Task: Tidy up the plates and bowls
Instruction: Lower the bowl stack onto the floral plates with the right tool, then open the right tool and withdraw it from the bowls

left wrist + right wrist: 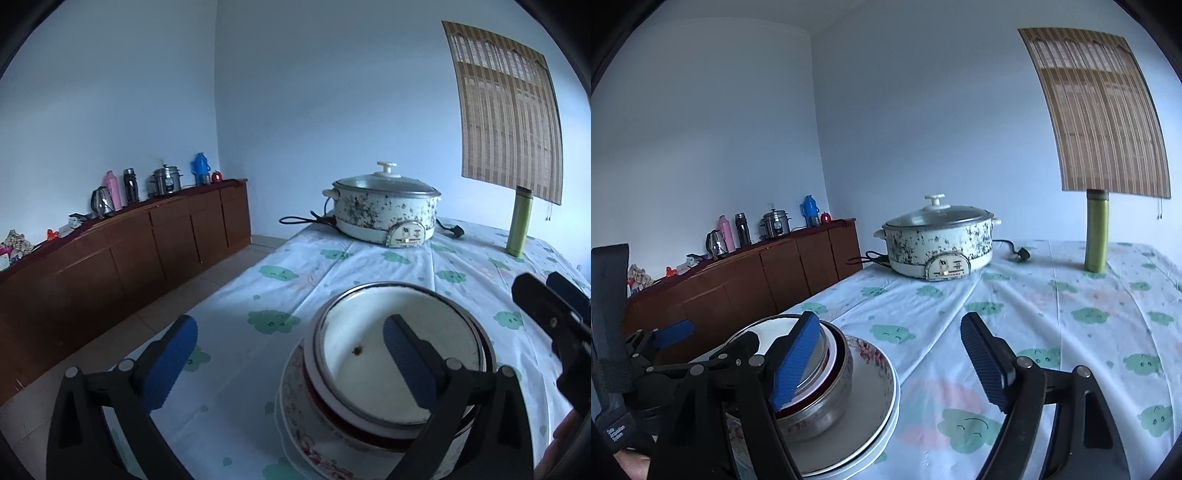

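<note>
A stack of bowls (369, 373) stands on a floral plate (295, 406) near the front of the table: a white bowl with a dark rim on top, a red-rimmed one under it. In the right wrist view the lowest bowl (827, 402) looks metallic, and white plates (882, 413) lie beneath. My left gripper (290, 358) is open wide. Its right finger hangs over the top bowl's inside and its left finger over the cloth, so the bowl's left wall lies between them. My right gripper (892, 362) is open too, straddling the stack's right side, with no pad pressing.
A speckled electric pot (384, 214) with its cord sits at the table's far end, and a green flask (519, 225) stands to its right. A wooden sideboard (129, 251) with flasks and a kettle runs along the left wall, past the table's left edge (236, 291).
</note>
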`<state>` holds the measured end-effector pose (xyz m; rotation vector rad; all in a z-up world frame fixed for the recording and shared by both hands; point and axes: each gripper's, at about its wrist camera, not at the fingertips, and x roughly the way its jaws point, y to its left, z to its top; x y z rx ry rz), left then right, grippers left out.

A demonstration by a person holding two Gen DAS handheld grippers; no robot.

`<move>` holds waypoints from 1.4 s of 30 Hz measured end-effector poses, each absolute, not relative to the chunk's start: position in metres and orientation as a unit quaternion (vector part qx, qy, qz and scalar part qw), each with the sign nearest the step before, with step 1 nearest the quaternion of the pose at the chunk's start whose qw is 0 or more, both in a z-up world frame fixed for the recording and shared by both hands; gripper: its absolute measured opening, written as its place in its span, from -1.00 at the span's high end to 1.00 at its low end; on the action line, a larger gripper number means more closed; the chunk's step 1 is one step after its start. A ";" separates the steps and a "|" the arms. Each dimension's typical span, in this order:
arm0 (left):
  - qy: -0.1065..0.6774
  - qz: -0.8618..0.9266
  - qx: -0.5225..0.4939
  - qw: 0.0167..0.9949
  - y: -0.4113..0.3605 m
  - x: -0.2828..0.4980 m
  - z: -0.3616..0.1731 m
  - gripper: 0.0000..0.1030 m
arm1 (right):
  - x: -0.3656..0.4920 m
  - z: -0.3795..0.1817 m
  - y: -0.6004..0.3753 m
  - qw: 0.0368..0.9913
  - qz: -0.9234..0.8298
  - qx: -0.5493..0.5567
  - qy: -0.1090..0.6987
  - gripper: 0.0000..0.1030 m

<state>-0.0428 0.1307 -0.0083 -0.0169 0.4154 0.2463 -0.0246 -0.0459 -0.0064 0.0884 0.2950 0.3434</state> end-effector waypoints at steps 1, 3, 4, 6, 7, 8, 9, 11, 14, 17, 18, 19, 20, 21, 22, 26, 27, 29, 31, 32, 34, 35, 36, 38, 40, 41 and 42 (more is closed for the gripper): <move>0.203 0.124 -0.008 0.971 0.130 -0.044 -0.008 -0.99 | -0.027 -0.007 -0.045 0.973 0.173 0.041 0.145 -0.59; 0.197 0.127 -0.008 0.972 0.130 -0.046 -0.008 -0.99 | -0.029 -0.007 -0.044 0.973 0.176 0.039 0.145 -0.60; 0.195 0.129 -0.007 0.972 0.129 -0.047 -0.008 -0.99 | -0.030 -0.007 -0.044 0.973 0.177 0.037 0.143 -0.60; 0.194 0.128 -0.007 0.973 0.128 -0.048 -0.008 -0.99 | -0.034 -0.006 -0.044 0.973 0.179 0.034 0.140 -0.60; 0.193 0.128 -0.008 0.973 0.128 -0.048 -0.009 -0.99 | -0.035 -0.006 -0.045 0.973 0.179 0.034 0.140 -0.60; 0.193 0.128 -0.008 0.973 0.128 -0.049 -0.009 -0.99 | -0.036 -0.006 -0.046 0.973 0.181 0.035 0.140 -0.61; 0.191 0.128 -0.010 0.973 0.129 -0.050 -0.009 -0.99 | -0.037 -0.007 -0.047 0.973 0.181 0.037 0.140 -0.61; 0.188 0.129 -0.010 0.974 0.128 -0.050 -0.009 -0.99 | -0.038 -0.007 -0.048 0.973 0.184 0.037 0.137 -0.61; 0.186 0.130 -0.011 0.974 0.127 -0.053 -0.009 -0.99 | -0.041 -0.007 -0.047 0.973 0.186 0.031 0.134 -0.61; 0.188 0.129 -0.011 0.974 0.127 -0.054 -0.010 -0.99 | -0.043 -0.007 -0.047 0.973 0.187 0.029 0.133 -0.62; 0.188 0.129 -0.010 0.974 0.126 -0.055 -0.010 -0.99 | -0.043 -0.008 -0.048 0.973 0.187 0.030 0.134 -0.62; 0.188 0.130 -0.010 0.974 0.126 -0.056 -0.010 -0.99 | -0.043 -0.008 -0.049 0.973 0.186 0.031 0.136 -0.62; 0.187 0.130 -0.009 0.974 0.126 -0.057 -0.010 -0.99 | -0.043 -0.008 -0.049 0.972 0.186 0.033 0.137 -0.62; 0.186 0.129 -0.009 0.974 0.125 -0.058 -0.010 -0.99 | -0.042 -0.008 -0.050 0.972 0.186 0.036 0.137 -0.62; 0.185 0.129 -0.008 0.974 0.124 -0.059 -0.010 -0.99 | -0.042 -0.009 -0.051 0.972 0.186 0.038 0.138 -0.62; 0.187 0.126 -0.005 0.974 0.122 -0.059 -0.011 -0.99 | -0.044 -0.009 -0.052 0.971 0.190 0.041 0.139 -0.62; 0.190 0.125 -0.006 0.974 0.121 -0.059 -0.011 -0.99 | -0.045 -0.009 -0.051 0.970 0.193 0.041 0.140 -0.62; 0.203 0.116 -0.012 0.972 0.121 -0.060 -0.012 -0.99 | -0.046 -0.009 -0.050 0.969 0.199 0.037 0.144 -0.62; 0.216 0.106 -0.015 0.971 0.121 -0.061 -0.013 -0.99 | -0.048 -0.010 -0.049 0.967 0.203 0.035 0.152 -0.62; 0.222 0.101 -0.016 0.970 0.121 -0.062 -0.013 -0.99 | -0.048 -0.010 -0.049 0.965 0.206 0.036 0.159 -0.62; 0.227 0.101 -0.013 0.968 0.120 -0.064 -0.013 -0.99 | -0.047 -0.012 -0.049 0.962 0.207 0.038 0.173 -0.62; 0.229 0.102 -0.012 0.968 0.120 -0.065 -0.013 -0.99 | -0.047 -0.013 -0.049 0.961 0.205 0.038 0.180 -0.62; 0.229 0.101 -0.012 0.968 0.120 -0.067 -0.012 -0.99 | -0.047 -0.014 -0.050 0.960 0.203 0.040 0.188 -0.62; 0.229 0.099 -0.012 0.968 0.121 -0.071 -0.011 -0.99 | -0.047 -0.016 -0.054 0.958 0.202 0.050 0.198 -0.62; 0.225 0.098 -0.010 0.969 0.122 -0.076 -0.009 -0.99 | -0.048 -0.016 -0.060 0.956 0.198 0.063 0.205 -0.62; 0.221 0.097 -0.009 0.970 0.123 -0.079 -0.007 -0.99 | -0.050 -0.016 -0.064 0.956 0.197 0.072 0.206 -0.62; 0.217 0.097 -0.009 0.971 0.123 -0.081 -0.006 -0.99 | -0.053 -0.015 -0.066 0.955 0.196 0.080 0.206 -0.62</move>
